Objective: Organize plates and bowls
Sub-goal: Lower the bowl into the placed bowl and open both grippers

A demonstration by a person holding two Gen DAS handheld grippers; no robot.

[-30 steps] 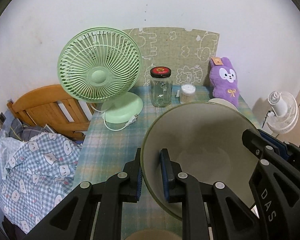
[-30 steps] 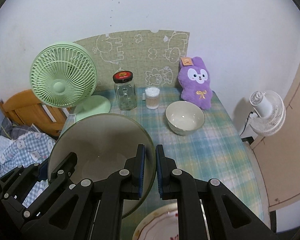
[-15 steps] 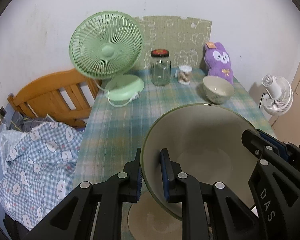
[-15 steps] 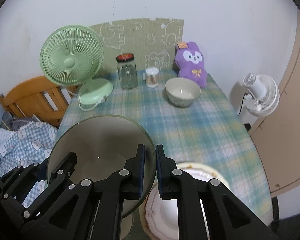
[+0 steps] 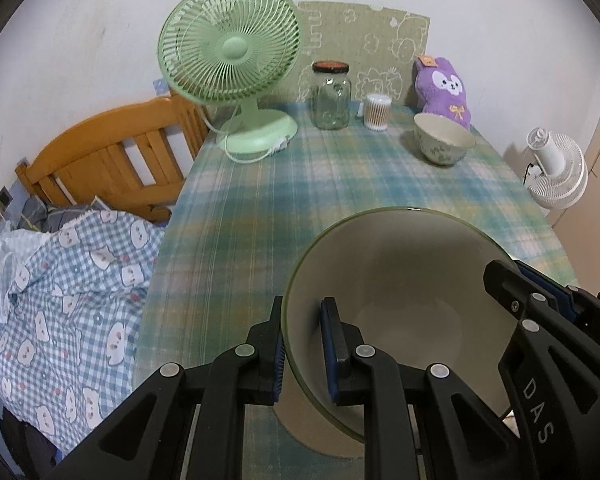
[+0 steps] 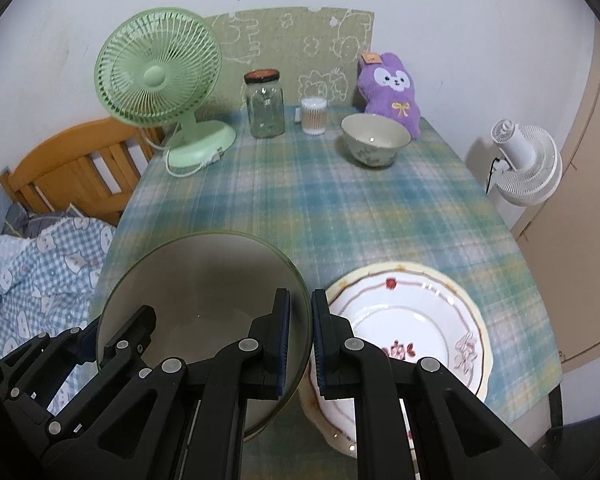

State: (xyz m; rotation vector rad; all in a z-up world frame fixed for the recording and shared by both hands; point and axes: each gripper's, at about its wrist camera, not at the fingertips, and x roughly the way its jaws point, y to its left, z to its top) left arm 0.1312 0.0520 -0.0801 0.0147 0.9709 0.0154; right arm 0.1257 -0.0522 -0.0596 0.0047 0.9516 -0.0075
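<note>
Both grippers hold one large green-rimmed bowl (image 5: pixel 400 292) above the near end of the table. My left gripper (image 5: pixel 302 344) is shut on its left rim. My right gripper (image 6: pixel 300 336) is shut on its right rim; the bowl (image 6: pixel 196 292) fills the lower left of the right wrist view. A white plate with red flowers and a gold edge (image 6: pixel 416 320) lies on the table just right of the bowl. A small floral bowl (image 6: pixel 375 139) stands at the far right of the table, and also shows in the left wrist view (image 5: pixel 444 140).
A green desk fan (image 6: pixel 160 80), a glass jar (image 6: pixel 265 104), a cotton-swab tub (image 6: pixel 314 115) and a purple plush (image 6: pixel 392 92) line the table's far edge. A wooden bed frame (image 5: pixel 104 160) and checked bedding (image 5: pixel 68 292) lie left. A white fan (image 6: pixel 524 160) stands right.
Both grippers have drawn back toward the near end of the table with the big bowl between them. The flowered plate has come into fuller view beside it.
</note>
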